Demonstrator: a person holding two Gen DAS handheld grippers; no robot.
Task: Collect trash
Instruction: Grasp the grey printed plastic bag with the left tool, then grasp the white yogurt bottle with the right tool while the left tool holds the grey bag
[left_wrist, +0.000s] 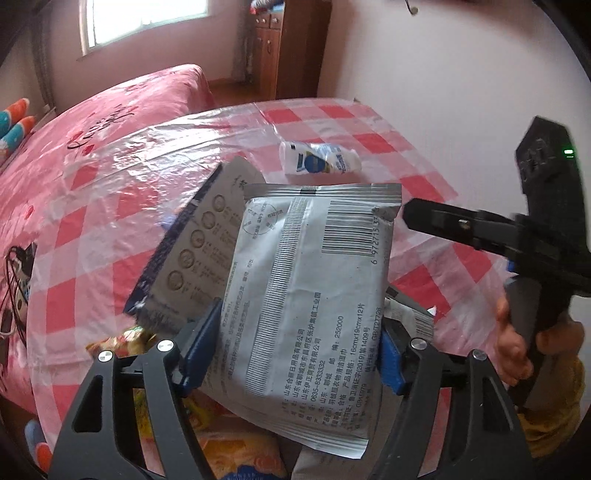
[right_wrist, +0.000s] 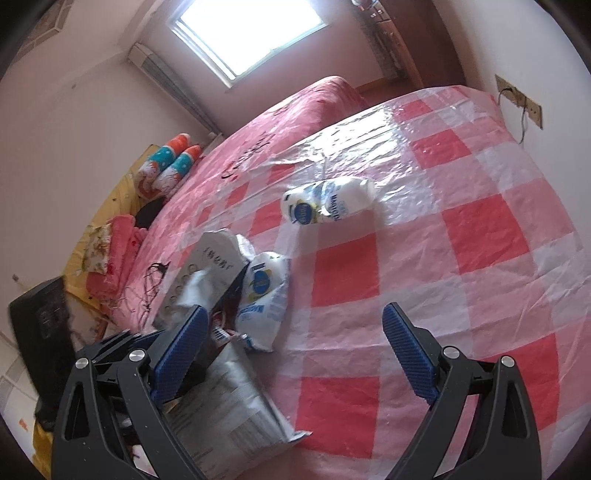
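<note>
My left gripper (left_wrist: 297, 352) is shut on a grey wet-wipe packet (left_wrist: 310, 306) with a barcode, held upright above the table. Behind it a grey cardboard box (left_wrist: 199, 251) leans. A crushed white and blue milk bottle (left_wrist: 319, 158) lies further back on the table; it also shows in the right wrist view (right_wrist: 327, 199). My right gripper (right_wrist: 293, 339) is open and empty over the checked cloth, and it shows at the right of the left wrist view (left_wrist: 410, 216). A second white and blue wrapper (right_wrist: 264, 295) lies by the box (right_wrist: 207, 273) and the packet (right_wrist: 236, 406).
The table wears a red and white checked plastic cloth (right_wrist: 461, 229). A pink bed (left_wrist: 110, 107) stands beside it, with cables (left_wrist: 14, 280) on it. Yellow and orange wrappers (left_wrist: 236, 454) lie under my left gripper. A wooden cabinet (left_wrist: 291, 48) stands at the back.
</note>
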